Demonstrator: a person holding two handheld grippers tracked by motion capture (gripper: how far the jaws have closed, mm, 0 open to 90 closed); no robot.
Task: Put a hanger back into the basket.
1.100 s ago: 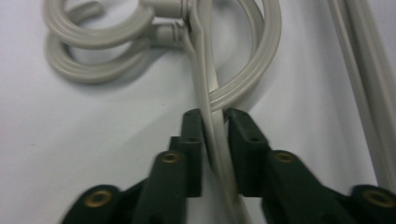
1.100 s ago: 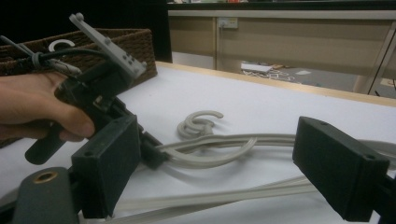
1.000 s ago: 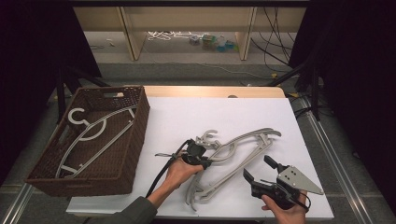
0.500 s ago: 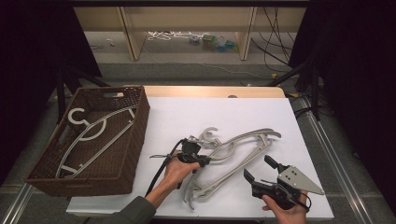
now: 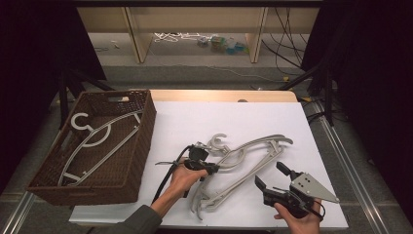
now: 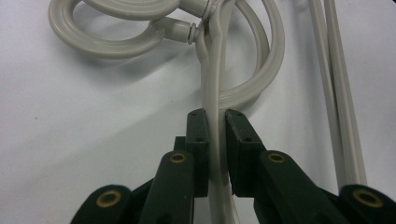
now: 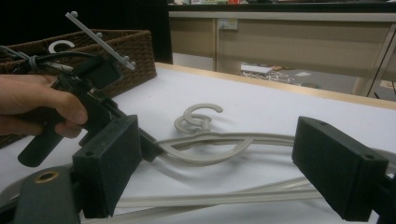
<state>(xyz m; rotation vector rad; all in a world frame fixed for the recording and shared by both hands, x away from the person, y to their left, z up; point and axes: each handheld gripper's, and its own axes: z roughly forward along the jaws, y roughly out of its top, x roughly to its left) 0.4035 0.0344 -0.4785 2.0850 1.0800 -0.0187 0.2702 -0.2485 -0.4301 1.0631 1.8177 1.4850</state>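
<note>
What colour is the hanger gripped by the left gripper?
Pale grey-white plastic; the hanger shows best in the left gripper view, between the left gripper jaws.

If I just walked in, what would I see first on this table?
Probably the tangle of pale hangers in the middle of the white table, with the left gripper pinching the thin arm of one between its jaws. Next, the big brown wicker basket at the table's left edge, with more hangers lying inside. Near the front right, the right gripper waits open, holding nothing.
</note>
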